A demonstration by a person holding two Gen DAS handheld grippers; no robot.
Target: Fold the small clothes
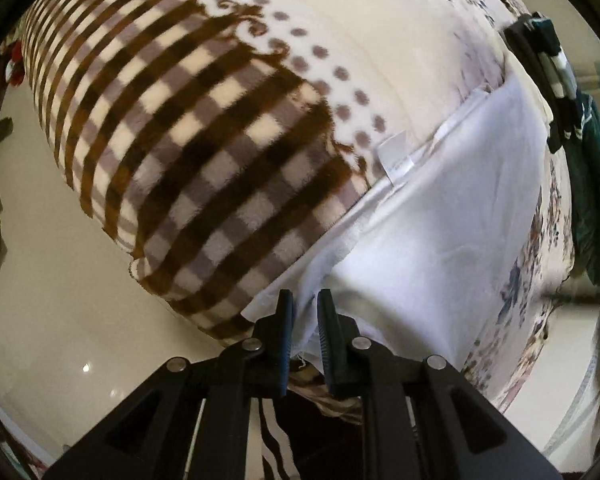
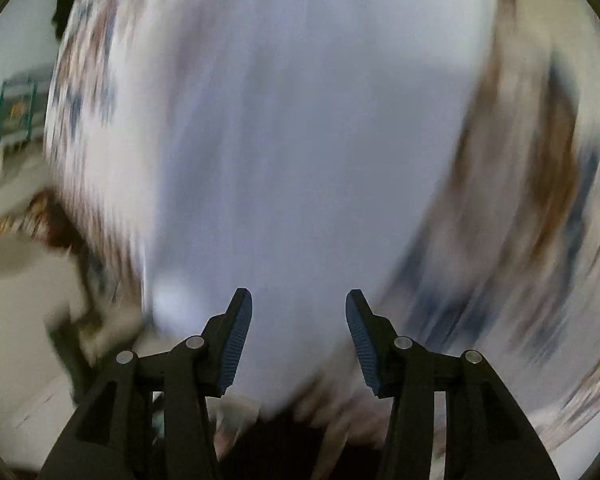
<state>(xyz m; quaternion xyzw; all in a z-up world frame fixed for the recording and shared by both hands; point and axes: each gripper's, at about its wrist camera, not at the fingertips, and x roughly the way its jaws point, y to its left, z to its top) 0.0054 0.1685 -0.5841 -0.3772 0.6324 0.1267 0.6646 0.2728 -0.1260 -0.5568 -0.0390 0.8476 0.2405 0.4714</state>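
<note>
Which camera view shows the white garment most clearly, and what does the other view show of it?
The left wrist view: the white garment is sharp there, lying on the patterned blanket, its corner between the left gripper fingers. The right wrist view shows it only as a blurred pale area beyond the open right gripper.

We see our right hand-held gripper (image 2: 299,308) with its jaws spread wide above a blurred white cloth (image 2: 300,140), patterned blanket (image 2: 520,200) on both sides.

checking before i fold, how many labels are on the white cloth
1: a white label sewn at the upper edge of the white cloth, beside the checked blanket. The right view is too blurred to show others.
</note>
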